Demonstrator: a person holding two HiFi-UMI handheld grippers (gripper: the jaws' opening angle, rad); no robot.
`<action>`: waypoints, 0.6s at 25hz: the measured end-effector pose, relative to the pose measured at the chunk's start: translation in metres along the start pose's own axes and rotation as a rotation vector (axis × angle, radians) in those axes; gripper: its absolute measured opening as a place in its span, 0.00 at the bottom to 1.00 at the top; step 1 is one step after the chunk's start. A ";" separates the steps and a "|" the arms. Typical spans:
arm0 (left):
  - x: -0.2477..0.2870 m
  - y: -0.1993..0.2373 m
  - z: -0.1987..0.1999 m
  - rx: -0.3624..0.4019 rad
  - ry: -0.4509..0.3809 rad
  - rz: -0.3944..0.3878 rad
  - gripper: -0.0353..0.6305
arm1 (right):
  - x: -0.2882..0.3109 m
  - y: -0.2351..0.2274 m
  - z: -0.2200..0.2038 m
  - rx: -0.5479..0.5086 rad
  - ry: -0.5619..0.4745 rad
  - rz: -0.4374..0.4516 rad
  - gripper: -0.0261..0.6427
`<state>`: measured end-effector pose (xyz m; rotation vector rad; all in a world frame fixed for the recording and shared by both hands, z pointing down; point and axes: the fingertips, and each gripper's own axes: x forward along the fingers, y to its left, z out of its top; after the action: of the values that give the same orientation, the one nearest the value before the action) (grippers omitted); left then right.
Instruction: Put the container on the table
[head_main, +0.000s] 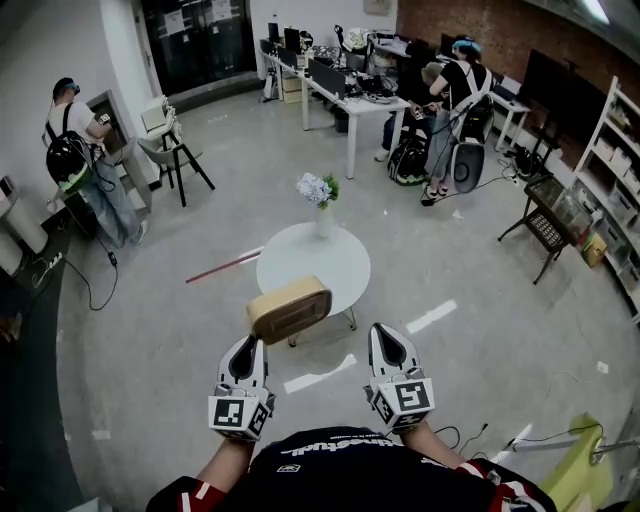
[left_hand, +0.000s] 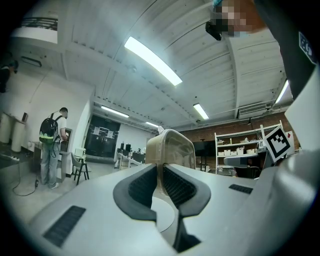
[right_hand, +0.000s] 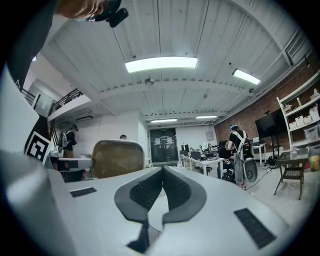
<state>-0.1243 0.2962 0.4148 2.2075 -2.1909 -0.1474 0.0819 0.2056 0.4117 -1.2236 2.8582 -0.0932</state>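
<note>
A person holds a tan container before a round white worktop. The left gripper is clenched on one wall of the box, and that gripper's own view shows the wall pinched between the ribbed pads. The box hangs just ahead of the gripper's tips, resting on nothing, with the worktop beyond and below it. The right gripper, alongside and apart from the box, is closed on nothing, and its own view shows the jaws meeting with the container off to their left.

With only one wall held, the box looks likely to tip, so the step calls for a level wrist. Carry the box forward over the bare near half of the worktop and lower it until the base sits flat. Let go only after that.

A vase of flowers stands at the worktop's far edge, straight ahead of both grippers, so the box should stop short of it. A red stick lies on the floor ahead and left of the left gripper, seemingly out of the path. A person with a backpack and a long desk are well beyond.
</note>
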 end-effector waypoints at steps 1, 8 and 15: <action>0.002 -0.001 -0.001 0.000 0.000 0.001 0.13 | 0.001 -0.002 0.000 -0.002 -0.001 0.001 0.04; 0.016 -0.015 -0.001 0.008 -0.001 0.006 0.13 | 0.004 -0.021 0.002 -0.003 -0.011 0.012 0.04; 0.025 -0.039 -0.013 0.015 0.010 0.025 0.13 | -0.003 -0.045 -0.003 0.004 -0.020 0.036 0.04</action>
<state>-0.0843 0.2710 0.4231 2.1819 -2.2212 -0.1196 0.1164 0.1773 0.4180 -1.1645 2.8606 -0.0849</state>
